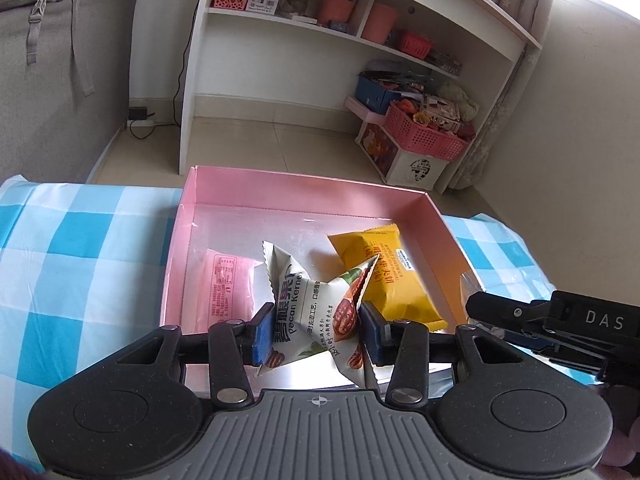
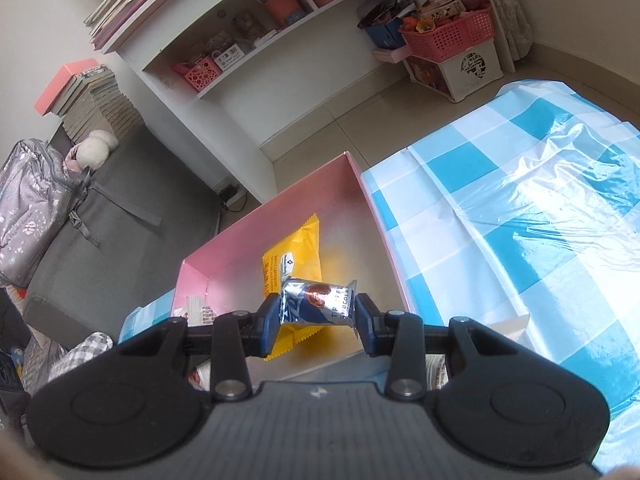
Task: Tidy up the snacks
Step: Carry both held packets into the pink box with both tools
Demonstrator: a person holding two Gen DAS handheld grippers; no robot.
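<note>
In the left wrist view, the left gripper (image 1: 316,334) sits at the lower centre of the frame, its blue pads pinched onto a white pecan kernel packet (image 1: 320,312) held over the near edge of an open pink box (image 1: 308,190). Inside the box, a yellow snack packet (image 1: 394,280) lies right of centre and a pink packet (image 1: 226,284) lies at the left. The box rests on a table covered with a blue-and-white checked cloth (image 1: 80,248). In the right wrist view, the right gripper (image 2: 316,320) is closed to a narrow gap on a blue-and-silver truffle chocolate packet (image 2: 318,300), held above the yellow packet in the box. A white shelf unit (image 1: 280,60) stands on the floor beyond the table.
</note>
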